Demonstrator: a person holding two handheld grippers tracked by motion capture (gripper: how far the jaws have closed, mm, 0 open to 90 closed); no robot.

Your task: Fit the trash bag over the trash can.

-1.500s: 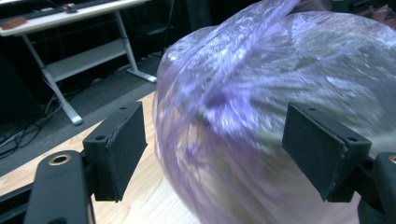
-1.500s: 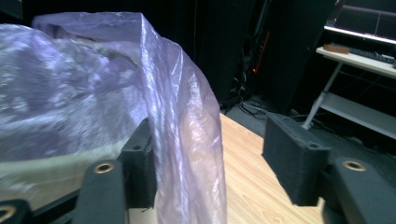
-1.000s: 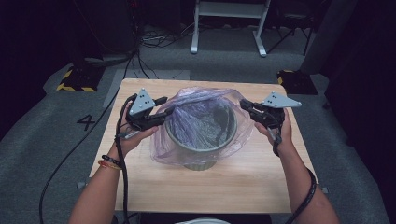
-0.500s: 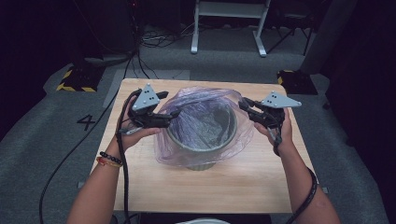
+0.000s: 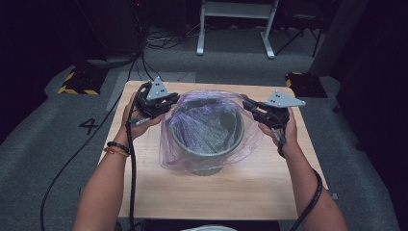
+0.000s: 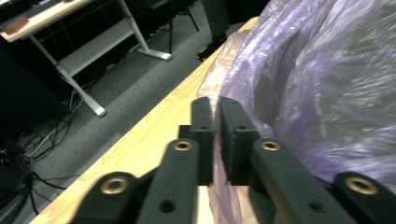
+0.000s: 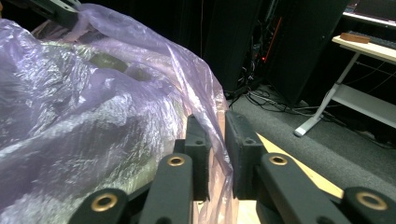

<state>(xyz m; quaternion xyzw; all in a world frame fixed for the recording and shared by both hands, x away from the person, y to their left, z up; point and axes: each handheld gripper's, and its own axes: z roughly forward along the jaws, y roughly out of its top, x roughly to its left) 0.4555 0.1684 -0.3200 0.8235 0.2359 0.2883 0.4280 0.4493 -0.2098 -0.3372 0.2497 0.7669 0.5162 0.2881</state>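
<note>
A grey-green bin [image 5: 208,168] stands mid-table on the wooden table [image 5: 216,197], lined with a thin purple plastic bag [image 5: 207,122] that drapes over its rim. My left gripper [image 5: 169,103] sits at the bag's left edge, shut on the film; in the left gripper view [image 6: 215,109] the bag [image 6: 327,84] runs between the near-touching jaws. My right gripper [image 5: 246,102] holds the bag's right edge; in the right gripper view [image 7: 216,128] the film [image 7: 84,116] passes through the narrow gap. The bag mouth is stretched between the two grippers.
Grey carpet surrounds the table. A white desk frame [image 5: 235,24] stands beyond the far edge. Yellow-and-black striped blocks lie at the far left [image 5: 77,83] and far right [image 5: 302,83]. Cables trail on the floor at the left. The table's near half is bare wood.
My left gripper has shifted a little up and toward the far side, taking the bag's edge with it. The bag mouth stands wider. The right gripper has barely moved.
</note>
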